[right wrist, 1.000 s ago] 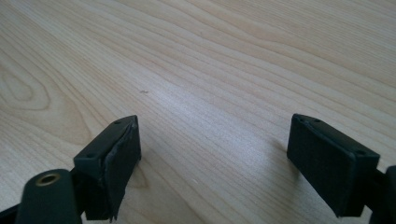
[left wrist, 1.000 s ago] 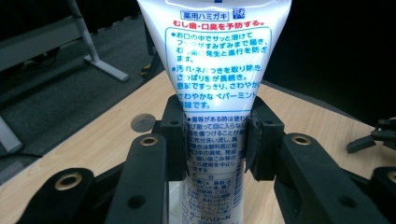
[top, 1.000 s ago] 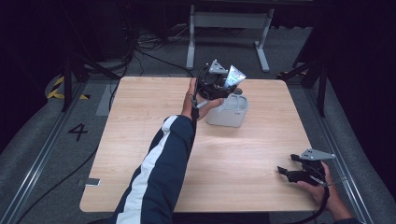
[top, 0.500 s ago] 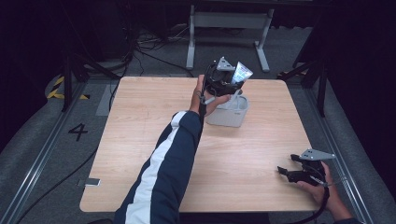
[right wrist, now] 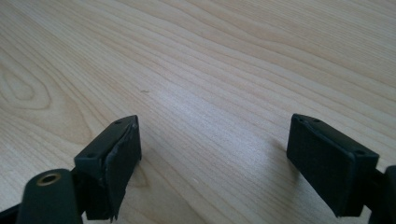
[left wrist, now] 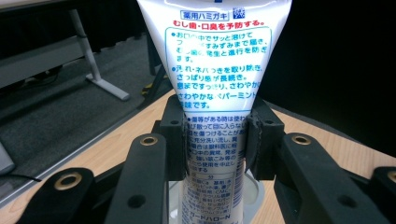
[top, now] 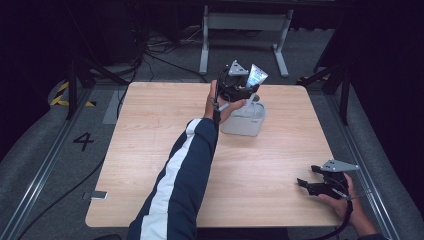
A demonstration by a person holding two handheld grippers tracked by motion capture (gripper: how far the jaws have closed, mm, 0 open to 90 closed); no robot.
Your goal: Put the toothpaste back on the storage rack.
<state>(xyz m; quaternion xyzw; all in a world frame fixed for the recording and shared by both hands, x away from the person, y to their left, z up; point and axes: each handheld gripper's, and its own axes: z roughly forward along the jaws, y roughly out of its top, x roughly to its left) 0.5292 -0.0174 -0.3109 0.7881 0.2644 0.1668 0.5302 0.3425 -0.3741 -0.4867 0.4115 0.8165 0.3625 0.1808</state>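
Note:
A white toothpaste tube [left wrist: 217, 70] with blue and red Japanese print stands upright between the jaws of my left gripper [left wrist: 217, 144], which is shut on it. In the high view the left gripper [top: 242, 90] holds the tube [top: 256, 76] over a white square holder [top: 243, 120] at the table's far middle, the tube's lower end at the holder's opening. My right gripper [top: 306, 186] rests low at the near right corner of the table. Its jaws stand wide open over bare wood [right wrist: 210, 154], nothing between them.
The light wooden table [top: 150, 150] has free room left and centre. A grey metal stand [top: 245, 22] and cables lie on the dark floor beyond the far edge. A rail runs along each side of the table.
My left gripper has carried the tube to the right and down, from beside the holder to over it. The right gripper has stayed still.

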